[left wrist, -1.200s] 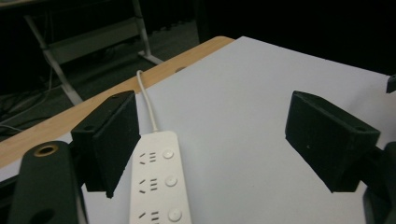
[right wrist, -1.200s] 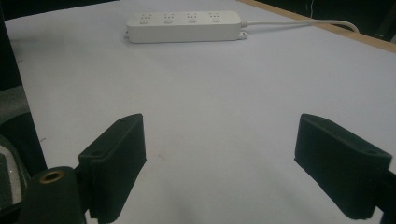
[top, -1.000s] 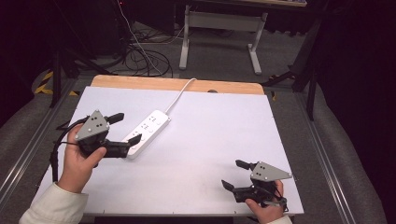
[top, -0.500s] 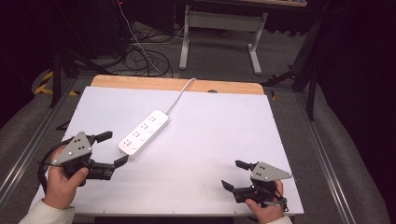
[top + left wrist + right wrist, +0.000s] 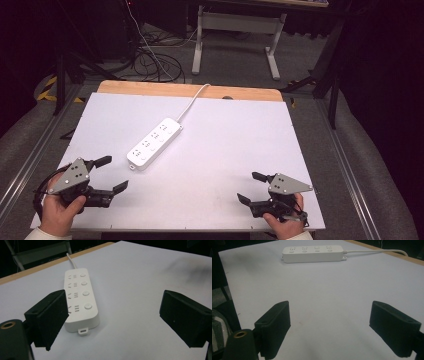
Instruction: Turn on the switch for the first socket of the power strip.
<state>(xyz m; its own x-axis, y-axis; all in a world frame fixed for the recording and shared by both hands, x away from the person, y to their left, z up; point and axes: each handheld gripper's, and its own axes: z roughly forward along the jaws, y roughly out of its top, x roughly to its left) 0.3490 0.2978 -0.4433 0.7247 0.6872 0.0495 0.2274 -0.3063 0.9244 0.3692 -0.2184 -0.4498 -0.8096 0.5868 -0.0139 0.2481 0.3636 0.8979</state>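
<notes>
A white power strip [image 5: 154, 143] lies slantwise on the white table top [image 5: 215, 150], its cord [image 5: 192, 100] running off over the far edge. In the left gripper view the power strip [image 5: 80, 297] sits just beyond the jaws. My left gripper [image 5: 111, 174] rests at the near left corner, open and holding nothing, a short way in front of the strip's near end. At the near right my right gripper [image 5: 250, 186] is open too, with nothing between its jaws. From the right gripper view the power strip [image 5: 313, 253] lies far off across the table.
A wooden strip [image 5: 190, 91] edges the table's far side. Beyond it are cables [image 5: 150, 60] on the floor and a white desk frame [image 5: 235, 35]. Metal rails [image 5: 345, 160] run along both sides of the table.
My left gripper has drawn back from beside the power strip toward the near left corner, staying open. The right gripper has not moved.
</notes>
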